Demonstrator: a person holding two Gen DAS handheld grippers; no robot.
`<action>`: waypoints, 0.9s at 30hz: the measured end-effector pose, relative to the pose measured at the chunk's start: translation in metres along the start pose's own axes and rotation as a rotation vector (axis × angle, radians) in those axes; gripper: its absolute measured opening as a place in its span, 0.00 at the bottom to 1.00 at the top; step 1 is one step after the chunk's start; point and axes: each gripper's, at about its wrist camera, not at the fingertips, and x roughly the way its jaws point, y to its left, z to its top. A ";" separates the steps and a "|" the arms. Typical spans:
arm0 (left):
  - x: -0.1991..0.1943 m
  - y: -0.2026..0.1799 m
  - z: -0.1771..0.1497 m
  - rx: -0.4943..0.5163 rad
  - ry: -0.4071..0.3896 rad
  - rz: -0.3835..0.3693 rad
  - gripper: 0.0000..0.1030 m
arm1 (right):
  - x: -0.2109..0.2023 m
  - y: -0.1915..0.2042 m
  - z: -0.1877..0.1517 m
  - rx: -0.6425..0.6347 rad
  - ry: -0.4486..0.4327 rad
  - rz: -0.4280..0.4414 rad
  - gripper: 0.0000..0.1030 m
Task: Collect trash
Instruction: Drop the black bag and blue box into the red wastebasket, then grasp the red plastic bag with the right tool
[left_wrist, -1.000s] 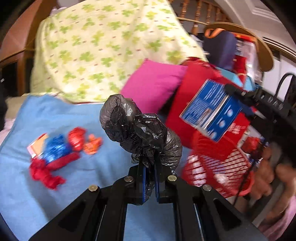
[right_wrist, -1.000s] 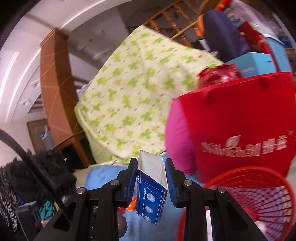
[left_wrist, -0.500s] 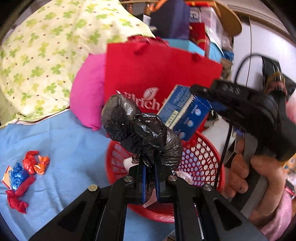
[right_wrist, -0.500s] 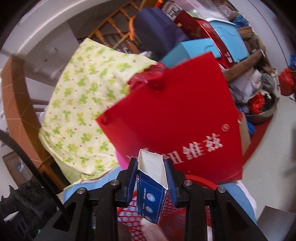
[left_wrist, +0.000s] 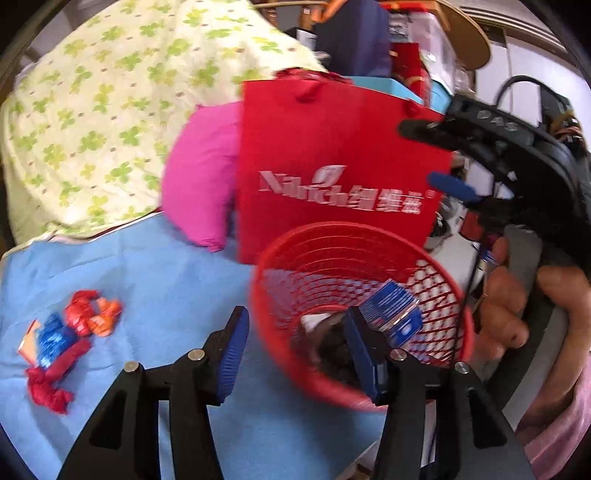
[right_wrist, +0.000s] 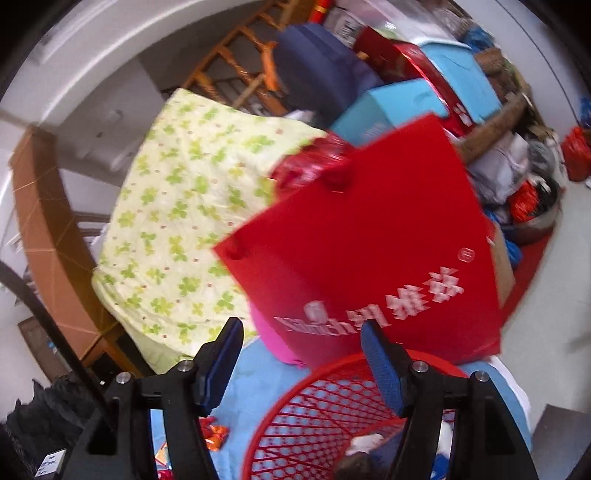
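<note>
**Two things in the red basket**

The left gripper (left_wrist: 295, 350) hangs over the near edge of one red basket (left_wrist: 454, 295). Its two blue fingers (left_wrist: 232, 350) are apart and opening wider, with nothing between them.

The right gripper (right_wrist: 303, 365) is above the same red basket (right_wrist: 295, 406). Its two fingers are also apart and opening, and they hold nothing. A hand (left_wrist: 524, 314) on the right holds this gripper.

Inside the basket lie one blue box (left_wrist: 391, 314) and one black bag (left_wrist: 332, 350), dark and blurry. They sit side by side at the bottom, the box to the right.

The basket stands on a blue cloth (left_wrist: 147, 277). To the far left on the cloth is a small pile of wrappers (left_wrist: 62, 339), red, blue and orange. They are too bunched up to count.

Behind the basket stands one red paper bag (left_wrist: 332, 147). One pink pillow (left_wrist: 199, 173) is just left of it.
</note>
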 end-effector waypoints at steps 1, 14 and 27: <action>-0.004 0.011 -0.004 -0.015 0.001 0.020 0.54 | 0.000 0.009 -0.002 -0.019 -0.006 0.017 0.68; -0.053 0.169 -0.086 -0.233 0.050 0.367 0.54 | 0.026 0.148 -0.085 -0.222 0.098 0.318 0.68; -0.078 0.270 -0.121 -0.481 0.072 0.476 0.54 | 0.103 0.193 -0.170 -0.191 0.403 0.359 0.68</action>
